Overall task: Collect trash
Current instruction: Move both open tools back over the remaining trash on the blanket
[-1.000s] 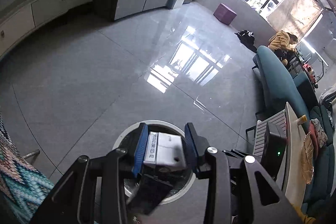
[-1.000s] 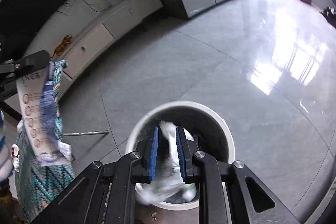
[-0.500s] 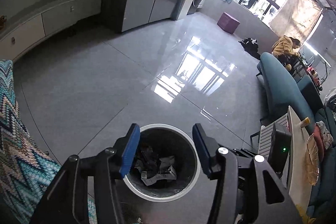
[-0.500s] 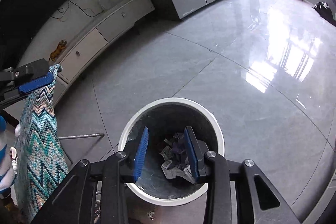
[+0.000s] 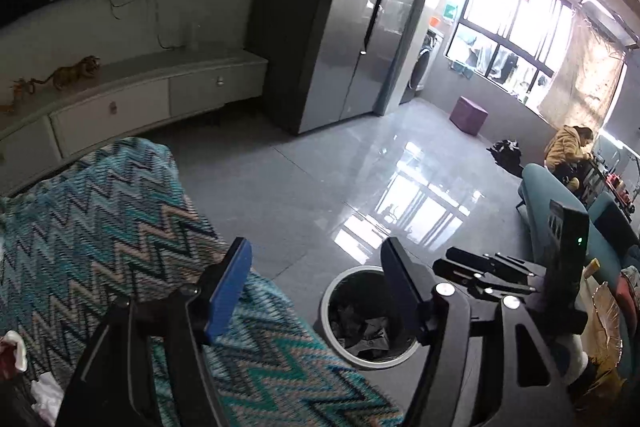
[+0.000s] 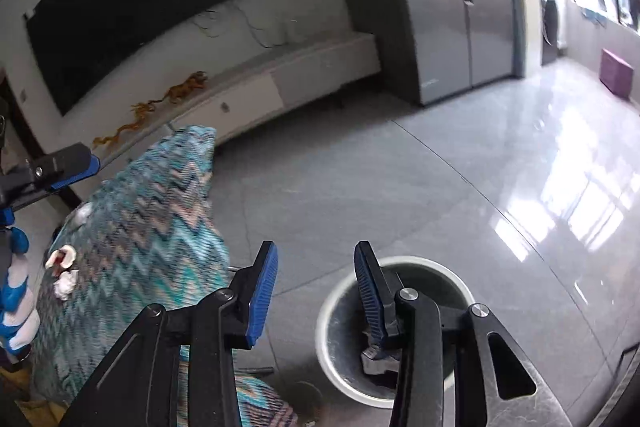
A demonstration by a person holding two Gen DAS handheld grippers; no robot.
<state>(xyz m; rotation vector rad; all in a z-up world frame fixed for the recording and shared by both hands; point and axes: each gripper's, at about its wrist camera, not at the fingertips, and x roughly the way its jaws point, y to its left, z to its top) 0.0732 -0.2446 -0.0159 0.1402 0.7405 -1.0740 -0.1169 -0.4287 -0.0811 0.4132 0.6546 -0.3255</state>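
Trash (image 5: pixel 362 329) in bin (image 5: pixel 332 291) dark, indistinct, partly hidden behind gripper finger.

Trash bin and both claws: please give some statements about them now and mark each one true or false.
1. The trash bin stands on the floor and holds crumpled trash. True.
2. The left claw grips a white box. False: nothing is between its opening fingers.
3. The right claw holds nothing. True.
4. The zigzag cloth lies inside the bin. False: it lies beside it.
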